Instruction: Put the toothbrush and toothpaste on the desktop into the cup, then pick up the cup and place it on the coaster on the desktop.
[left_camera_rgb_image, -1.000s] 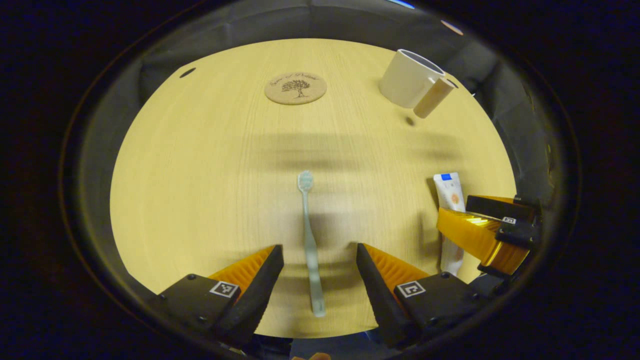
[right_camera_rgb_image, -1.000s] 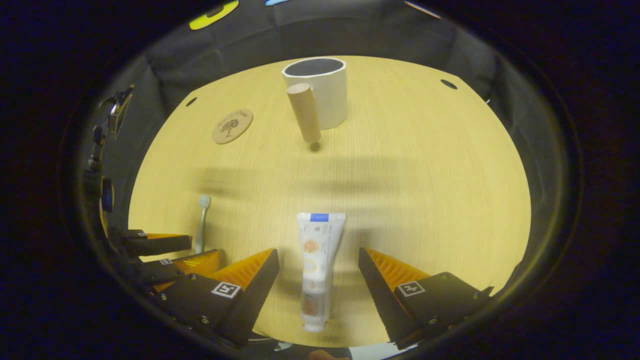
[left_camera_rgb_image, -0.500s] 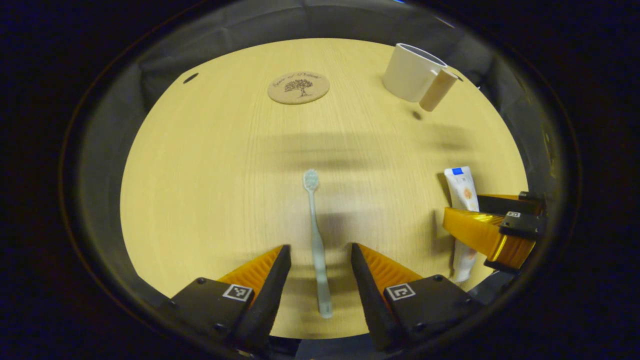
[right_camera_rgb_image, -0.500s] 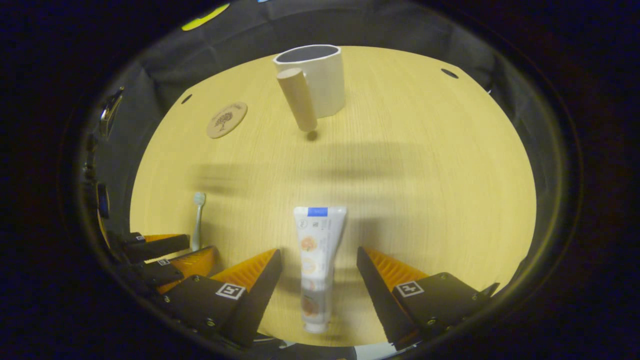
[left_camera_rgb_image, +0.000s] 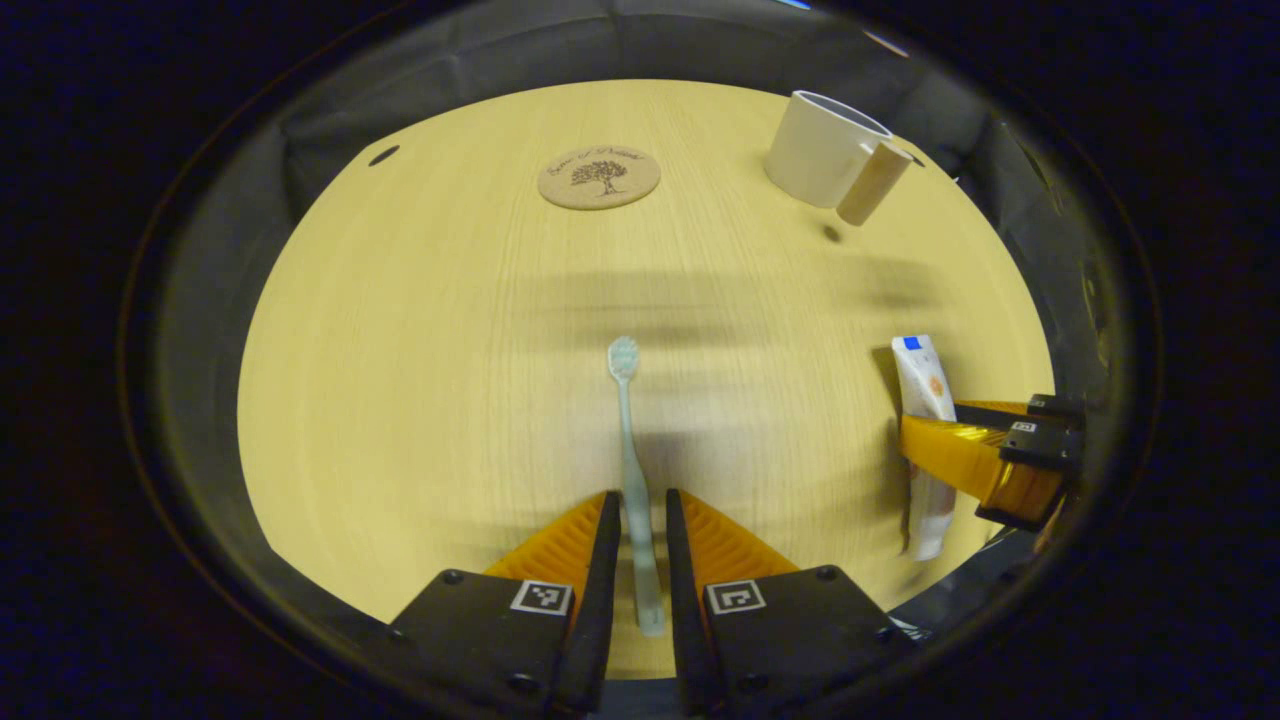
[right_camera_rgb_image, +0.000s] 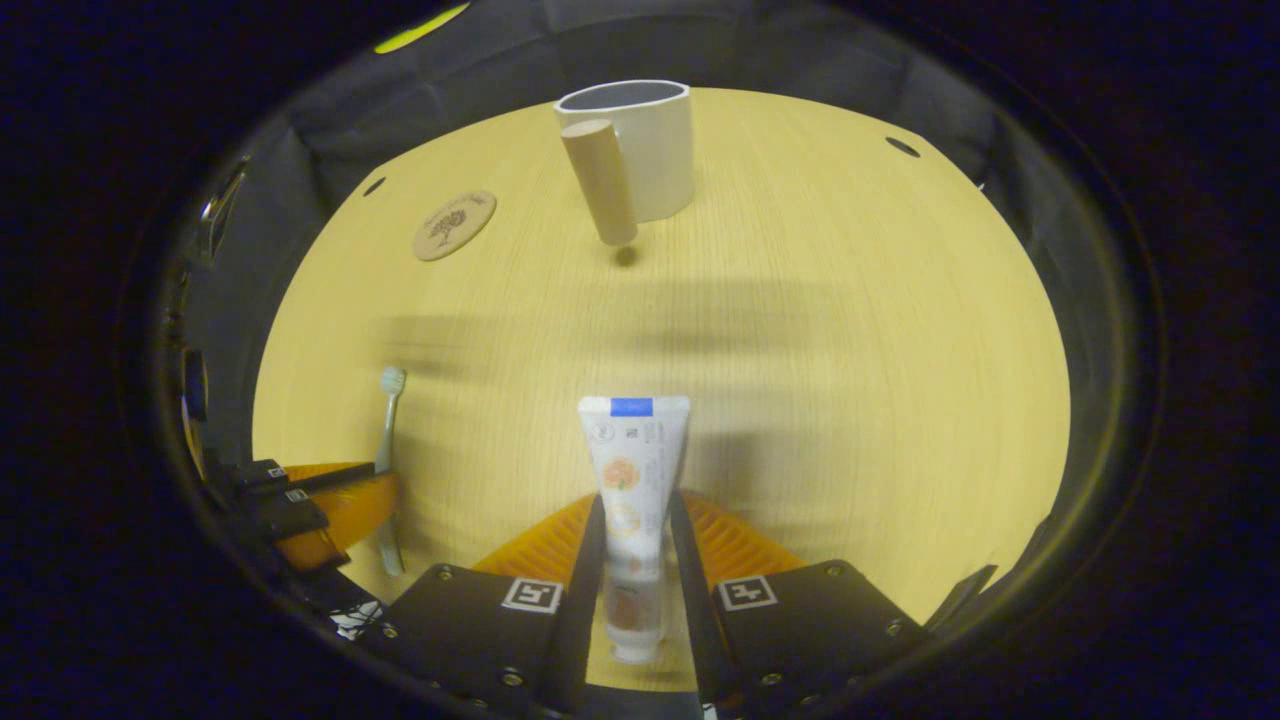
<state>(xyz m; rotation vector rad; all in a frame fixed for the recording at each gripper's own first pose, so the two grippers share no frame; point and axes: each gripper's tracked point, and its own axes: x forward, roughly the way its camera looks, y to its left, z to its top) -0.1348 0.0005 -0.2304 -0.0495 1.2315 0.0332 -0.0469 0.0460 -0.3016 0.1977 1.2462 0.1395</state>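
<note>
A pale green toothbrush (left_camera_rgb_image: 632, 470) lies on the wooden desktop (left_camera_rgb_image: 420, 330), head pointing away; my left gripper (left_camera_rgb_image: 636, 510) is shut on its handle. The same toothbrush (right_camera_rgb_image: 385, 440) and left gripper (right_camera_rgb_image: 330, 500) appear at the lower left of the right gripper view. A white toothpaste tube (right_camera_rgb_image: 630, 480) lies flat, and my right gripper (right_camera_rgb_image: 636, 515) is shut on its lower half. That tube (left_camera_rgb_image: 925, 420) and right gripper (left_camera_rgb_image: 985, 465) sit at the right edge of the left gripper view. A white cup (right_camera_rgb_image: 640, 145) with a wooden handle (right_camera_rgb_image: 600, 195) stands far back. A round cork coaster (left_camera_rgb_image: 598, 177) lies far back.
Small dark holes (left_camera_rgb_image: 382, 155) (right_camera_rgb_image: 902, 147) mark the desktop near its far corners. Black cloth walls surround the table. Open wood stretches between the grippers, the cup (left_camera_rgb_image: 825, 150) and the coaster (right_camera_rgb_image: 455, 225).
Both grippers have gone from wide open to shut: the left one on the toothbrush handle, the right one on the toothpaste tube. Both objects still lie on the desktop.
</note>
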